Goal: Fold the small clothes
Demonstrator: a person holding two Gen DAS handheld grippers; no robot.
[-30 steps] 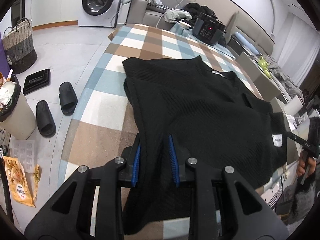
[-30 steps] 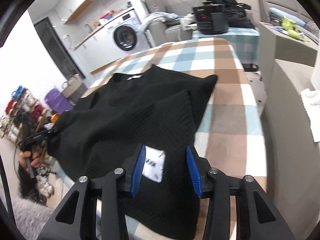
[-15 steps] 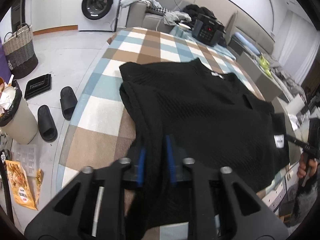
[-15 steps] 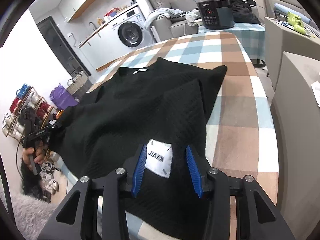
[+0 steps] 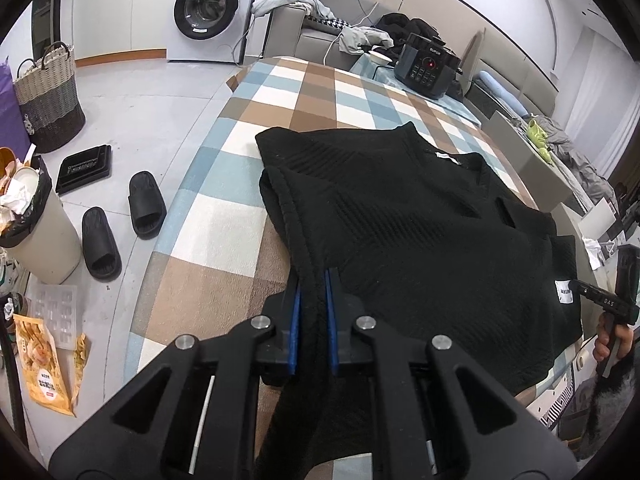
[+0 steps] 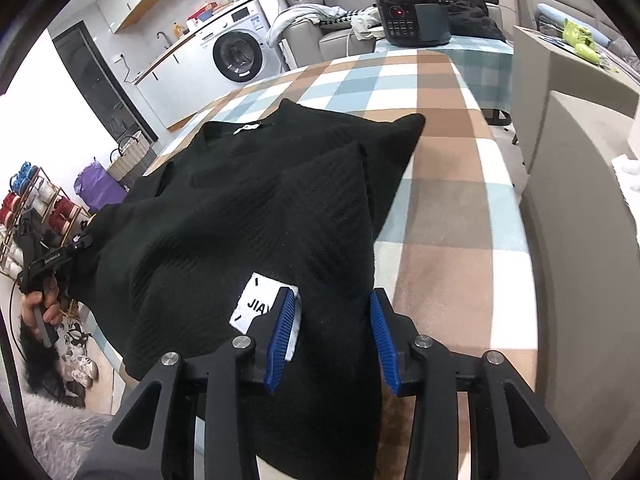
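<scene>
Lying spread across the near half of the desk, on its brown, blue and white checked cloth, a black knit sweater has its neckline with a small white tag turned toward the far end and its hem hanging over the near edge. The left gripper has just been closing, and its blue-padded jaws are now clenched on a ridge of the sweater's near-left edge, the fabric pinched between them. The right gripper sits over the sweater's near-right part with its jaws parted; black fabric lies between them, the left pad resting at the edge of a white label sewn on the knit, and the pads do not press the cloth together. In each wrist view the other gripper shows at the sweater's side, with a hand on its handle. Beyond the desk's far end stands a black cooker; on the floor lie two black slippers, near a bin.
</scene>
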